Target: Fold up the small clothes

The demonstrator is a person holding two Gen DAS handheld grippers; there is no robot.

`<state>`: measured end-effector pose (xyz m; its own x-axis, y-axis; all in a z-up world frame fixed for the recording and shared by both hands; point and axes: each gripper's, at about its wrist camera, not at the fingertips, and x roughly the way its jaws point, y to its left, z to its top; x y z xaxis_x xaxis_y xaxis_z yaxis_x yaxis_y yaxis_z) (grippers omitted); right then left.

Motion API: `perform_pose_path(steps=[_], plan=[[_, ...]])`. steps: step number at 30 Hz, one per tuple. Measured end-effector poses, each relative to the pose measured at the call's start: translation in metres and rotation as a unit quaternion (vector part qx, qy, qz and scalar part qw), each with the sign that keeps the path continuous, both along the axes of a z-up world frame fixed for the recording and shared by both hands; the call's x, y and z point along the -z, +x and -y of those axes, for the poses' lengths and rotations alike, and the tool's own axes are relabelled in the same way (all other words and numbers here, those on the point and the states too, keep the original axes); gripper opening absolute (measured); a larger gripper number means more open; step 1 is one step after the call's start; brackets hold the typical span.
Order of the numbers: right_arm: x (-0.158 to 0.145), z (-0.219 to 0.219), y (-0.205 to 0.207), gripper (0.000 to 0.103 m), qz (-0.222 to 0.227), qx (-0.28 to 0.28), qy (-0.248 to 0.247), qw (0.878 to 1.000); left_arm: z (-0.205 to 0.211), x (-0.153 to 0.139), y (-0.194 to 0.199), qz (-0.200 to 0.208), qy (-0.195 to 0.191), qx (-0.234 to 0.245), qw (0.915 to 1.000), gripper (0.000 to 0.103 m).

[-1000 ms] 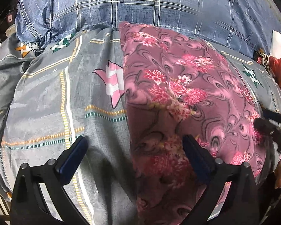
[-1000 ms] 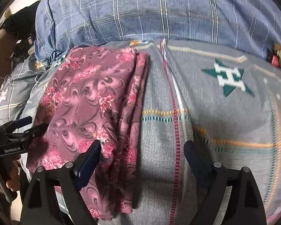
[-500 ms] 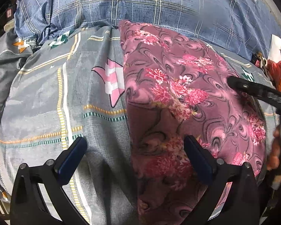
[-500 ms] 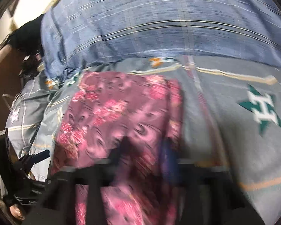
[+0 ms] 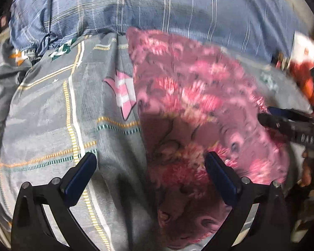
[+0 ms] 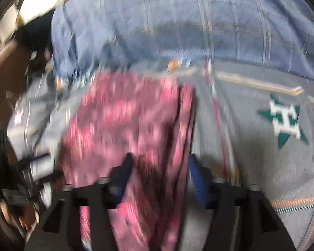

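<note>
A folded pink floral garment [image 5: 198,108] lies on the grey patterned bedsheet [image 5: 52,115]. My left gripper [image 5: 150,165] is open, low over the garment's near left edge, its right finger above the cloth. In the right wrist view the garment [image 6: 125,121] is blurred; my right gripper [image 6: 160,167] straddles its right folded edge with the jaws narrowed around the cloth. The right gripper's fingers [image 5: 282,123] also show in the left wrist view at the garment's right side.
A blue plaid quilt [image 5: 157,6] is piled along the far side of the bed. A green star print [image 6: 282,121] marks the sheet to the right. Red and white items [image 5: 303,62] sit at the far right edge.
My right gripper has moved left from the bare sheet onto the garment's right edge and its jaws have narrowed. The left gripper has stayed open, almost in place.
</note>
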<state>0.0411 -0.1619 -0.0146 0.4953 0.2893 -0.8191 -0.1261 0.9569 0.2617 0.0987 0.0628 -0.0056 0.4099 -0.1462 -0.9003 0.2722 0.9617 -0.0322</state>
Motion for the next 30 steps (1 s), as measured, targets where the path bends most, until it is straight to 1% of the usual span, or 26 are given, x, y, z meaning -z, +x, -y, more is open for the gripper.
perform_pose_path(steps=[1,2,3,4,5,6,7,8,9,10,13,15,19,24,26,30], plan=[[0.009,-0.005,-0.005,0.064,-0.012,-0.010,-0.029,0.999,0.001,0.000,-0.002,0.004,0.002,-0.005,1.0000,0.103],[0.014,-0.009,-0.010,0.066,-0.010,-0.017,-0.050,0.999,0.001,-0.003,-0.005,0.010,-0.001,-0.011,0.9999,0.103],[0.011,-0.008,-0.017,0.069,0.007,-0.010,-0.053,0.999,0.001,-0.007,-0.008,0.015,-0.002,-0.010,0.9998,0.103],[0.008,-0.008,-0.019,0.073,0.006,-0.002,-0.060,0.998,0.001,-0.011,-0.012,0.023,0.002,-0.006,0.9997,0.103],[0.005,-0.009,-0.022,0.075,0.001,0.006,-0.075,0.997,0.003,-0.015,-0.017,0.039,0.014,-0.005,0.9991,0.103],[-0.001,-0.011,-0.027,0.080,0.001,0.015,-0.100,0.995,0.004,-0.019,-0.024,0.062,0.034,-0.005,0.9975,0.103],[-0.004,-0.013,-0.030,0.089,0.004,0.018,-0.114,0.993,0.006,-0.022,-0.031,0.081,0.049,-0.004,0.9955,0.103],[-0.008,-0.016,-0.036,0.095,0.008,0.022,-0.141,0.990,0.009,-0.026,-0.040,0.102,0.066,-0.001,0.9926,0.103],[-0.012,-0.021,-0.042,0.102,0.011,0.026,-0.172,0.985,0.012,-0.026,-0.046,0.112,0.075,0.002,0.9909,0.103],[-0.015,-0.023,-0.048,0.102,0.017,0.022,-0.182,0.983,0.014,-0.026,-0.051,0.120,0.084,0.007,0.9892,0.103],[-0.023,-0.023,-0.064,0.103,0.031,0.026,-0.186,0.982,0.022,-0.027,-0.067,0.136,0.106,0.024,0.9847,0.103],[-0.026,-0.023,-0.073,0.103,0.033,0.027,-0.190,0.981,0.028,-0.029,-0.075,0.138,0.106,0.039,0.9839,0.103],[-0.029,-0.024,-0.088,0.103,0.045,0.033,-0.201,0.978,0.036,-0.031,-0.086,0.135,0.108,0.056,0.9833,0.103],[-0.033,-0.025,-0.099,0.103,0.051,0.037,-0.193,0.979,0.048,-0.031,-0.101,0.128,0.114,0.072,0.9826,0.103],[-0.034,-0.026,-0.102,0.103,0.055,0.038,-0.191,0.979,0.051,-0.031,-0.105,0.127,0.112,0.076,0.9826,0.103],[-0.035,-0.026,-0.110,0.103,0.059,0.038,-0.191,0.979,0.051,-0.037,-0.110,0.120,0.088,0.082,0.9854,0.103]])
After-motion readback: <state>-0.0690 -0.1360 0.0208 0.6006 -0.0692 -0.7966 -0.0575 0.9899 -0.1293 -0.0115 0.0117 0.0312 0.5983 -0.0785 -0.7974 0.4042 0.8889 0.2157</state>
